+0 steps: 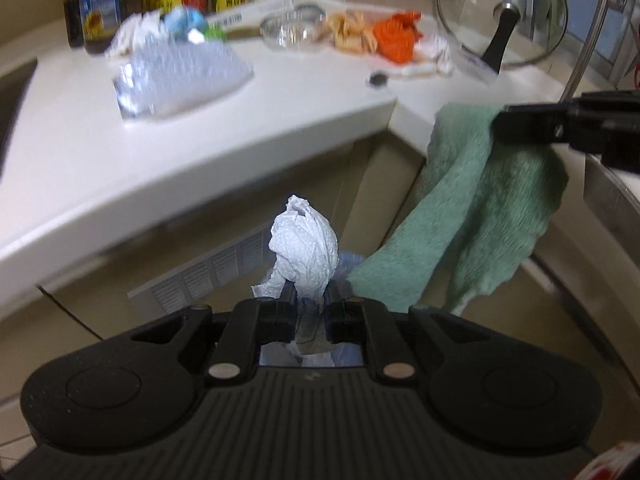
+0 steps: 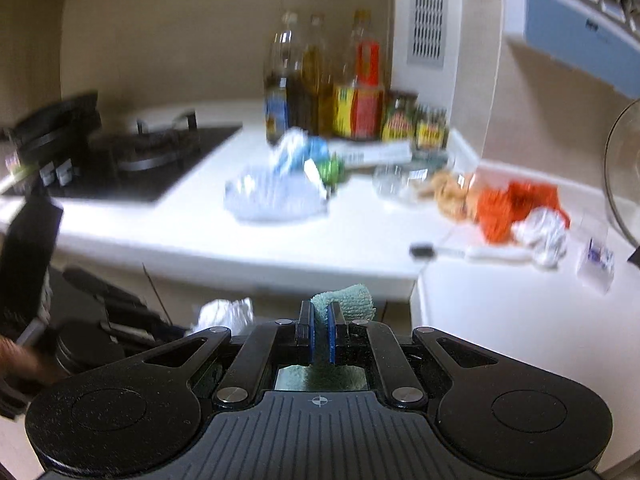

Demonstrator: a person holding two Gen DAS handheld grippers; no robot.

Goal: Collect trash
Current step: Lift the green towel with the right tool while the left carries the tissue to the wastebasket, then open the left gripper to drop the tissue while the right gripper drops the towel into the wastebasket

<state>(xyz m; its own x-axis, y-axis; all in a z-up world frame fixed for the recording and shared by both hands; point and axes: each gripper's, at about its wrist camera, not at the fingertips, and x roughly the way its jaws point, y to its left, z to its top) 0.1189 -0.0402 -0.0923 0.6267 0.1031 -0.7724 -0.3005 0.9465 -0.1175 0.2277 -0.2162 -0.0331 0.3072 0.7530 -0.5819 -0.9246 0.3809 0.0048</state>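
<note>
Below the counter edge, at lower center of the left wrist view: left gripper (image 1: 311,300) clamped on a crumpled white paper towel (image 1: 305,240), with what looks like a pale blue bin rim (image 1: 352,261) just behind it, too hidden to be sure. To do this step well: carry both loads clear of the white countertop (image 1: 200,136), hold directly over the bin mouth, release only there, 1 load at a time. Jaws nearly closed, pads pinching the towel's lower folds. At right of that view: right gripper (image 1: 500,126) closed tight on a green cloth (image 1: 476,216), hanging free, touching nothing else visible. In the right wrist view, blue pads (image 2: 331,334) squeezing the same cloth. Left on the counter, upper frame: orange wad (image 1: 396,36), tan wad (image 1: 352,32), clear plastic (image 1: 180,80).
</note>
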